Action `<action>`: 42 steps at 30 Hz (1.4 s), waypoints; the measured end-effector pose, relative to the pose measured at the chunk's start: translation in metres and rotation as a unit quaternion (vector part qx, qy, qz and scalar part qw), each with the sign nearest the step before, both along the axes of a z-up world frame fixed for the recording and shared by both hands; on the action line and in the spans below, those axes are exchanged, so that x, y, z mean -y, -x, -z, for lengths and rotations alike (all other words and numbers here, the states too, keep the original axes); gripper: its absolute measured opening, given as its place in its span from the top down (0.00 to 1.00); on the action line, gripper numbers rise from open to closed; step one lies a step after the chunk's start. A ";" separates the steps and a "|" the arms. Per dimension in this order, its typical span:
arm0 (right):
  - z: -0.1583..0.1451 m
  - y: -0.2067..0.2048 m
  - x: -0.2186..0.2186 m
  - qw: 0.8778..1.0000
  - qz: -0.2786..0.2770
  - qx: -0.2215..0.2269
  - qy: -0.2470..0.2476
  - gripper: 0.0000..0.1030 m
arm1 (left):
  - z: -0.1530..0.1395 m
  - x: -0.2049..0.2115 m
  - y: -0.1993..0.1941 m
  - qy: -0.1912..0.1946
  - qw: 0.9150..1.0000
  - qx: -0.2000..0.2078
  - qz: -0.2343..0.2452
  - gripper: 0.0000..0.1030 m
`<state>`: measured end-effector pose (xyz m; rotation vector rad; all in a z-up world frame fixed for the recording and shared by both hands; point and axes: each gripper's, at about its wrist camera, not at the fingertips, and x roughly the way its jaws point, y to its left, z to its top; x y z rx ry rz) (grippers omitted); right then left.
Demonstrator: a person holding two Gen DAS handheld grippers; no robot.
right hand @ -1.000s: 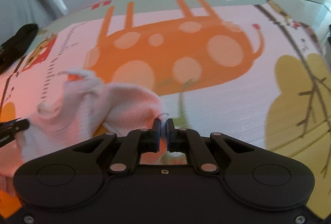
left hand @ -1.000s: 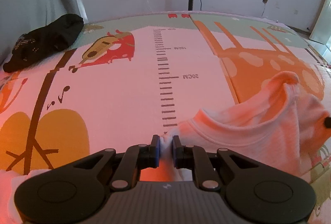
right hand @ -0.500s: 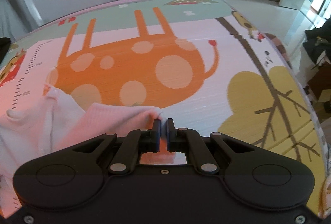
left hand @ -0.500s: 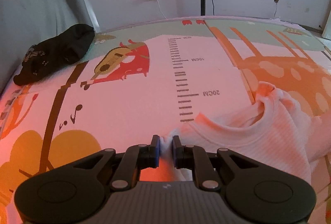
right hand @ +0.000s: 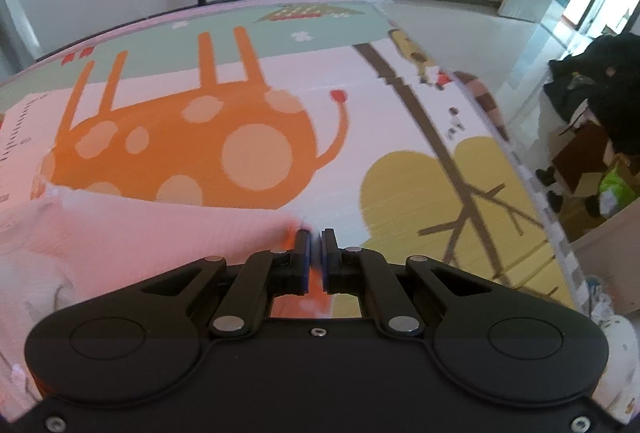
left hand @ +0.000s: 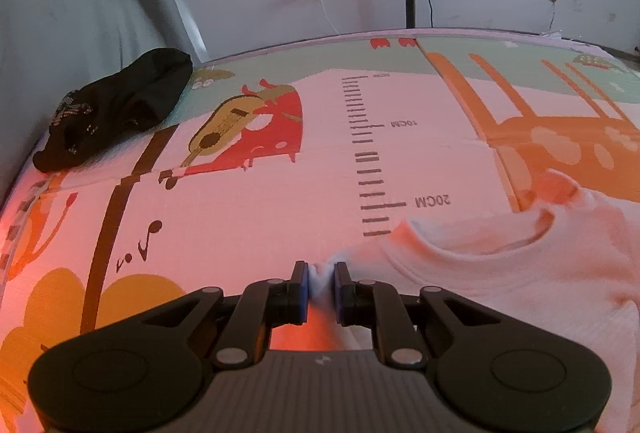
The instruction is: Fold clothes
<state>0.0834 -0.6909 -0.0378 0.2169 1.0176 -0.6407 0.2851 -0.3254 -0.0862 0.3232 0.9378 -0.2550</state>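
Both grippers pinch opposite shoulders of a pale pink ribbed top over the cartoon play mat.

The left gripper (left hand: pixel 321 283) is clenched on a bunched corner of the pink top (left hand: pixel 520 273), whose round neckline opens just right of the printed ruler scale (left hand: pixel 368 153) on the play mat (left hand: pixel 240 201). The right gripper (right hand: pixel 317 253) is clamped nearly closed on the top's (right hand: pixel 140 237) other corner, at the lower edge of the orange spotted animal print (right hand: pixel 192 149). A black garment (left hand: pixel 116 113) lies well apart from the ruler scale, at the mat's far left corner near the wall.
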 end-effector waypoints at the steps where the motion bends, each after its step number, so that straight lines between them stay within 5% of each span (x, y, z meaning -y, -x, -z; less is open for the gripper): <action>1: -0.001 0.000 0.002 1.000 0.002 0.000 0.005 0.96 | 0.001 0.001 -0.001 -0.003 1.000 0.001 0.001 0.86; 5: -0.001 -0.004 0.008 1.000 -0.001 0.001 -0.001 0.94 | 0.004 0.006 -0.003 -0.011 1.000 -0.005 0.000 0.78; 7: 0.001 -0.005 0.008 1.000 -0.004 0.008 -0.019 0.84 | 0.003 0.006 -0.004 -0.012 1.000 -0.006 -0.001 0.74; 9: -0.001 -0.004 0.005 0.999 -0.004 0.024 -0.023 0.59 | -0.001 0.004 -0.004 -0.010 1.000 -0.001 -0.006 0.59; 12: -0.007 -0.005 -0.004 0.999 -0.017 0.046 -0.016 0.58 | -0.014 -0.003 -0.005 0.014 1.000 0.008 -0.025 0.42; 16: -0.009 -0.007 -0.016 0.997 -0.031 0.052 -0.054 0.58 | -0.031 -0.009 -0.003 0.046 0.998 0.008 -0.036 0.39; 25: 0.001 0.006 -0.058 0.992 -0.060 0.044 -0.104 0.58 | -0.046 -0.007 0.037 0.034 0.999 0.007 0.003 0.38; 42: 0.018 0.086 -0.121 0.976 -0.086 0.030 -0.196 0.58 | -0.030 0.011 0.179 0.006 0.992 -0.018 0.128 0.37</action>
